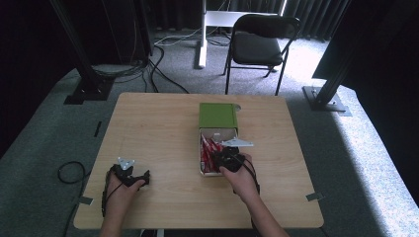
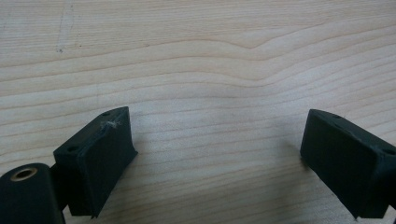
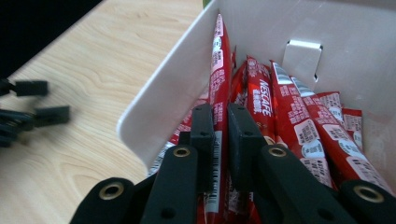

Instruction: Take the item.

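From the high view, the right gripper (image 1: 223, 157) sits over the near end of the open box (image 1: 217, 132), whose green lid (image 1: 218, 115) lies folded back on the far side of it; the red sachets (image 1: 205, 154) lie just under and ahead of this claw, their long axes running away from the person, so the right hand is plainly the nearer one. The left gripper (image 1: 132, 174) rests well off to the left on the bare table (image 1: 158, 128). In the left gripper view, the left gripper (image 2: 215, 154) has its jaws spread wide, with nothing but wood grain between them. The right gripper view adds what the high view cannot resolve: the right gripper (image 3: 219, 126) is pinched on one red sachet (image 3: 219, 70), which stands along the box's white wall (image 3: 168, 98) and extends straight ahead beyond the jaws, while the other sachets lie to the claw's right. A lift along that axis looks like the likely next move.
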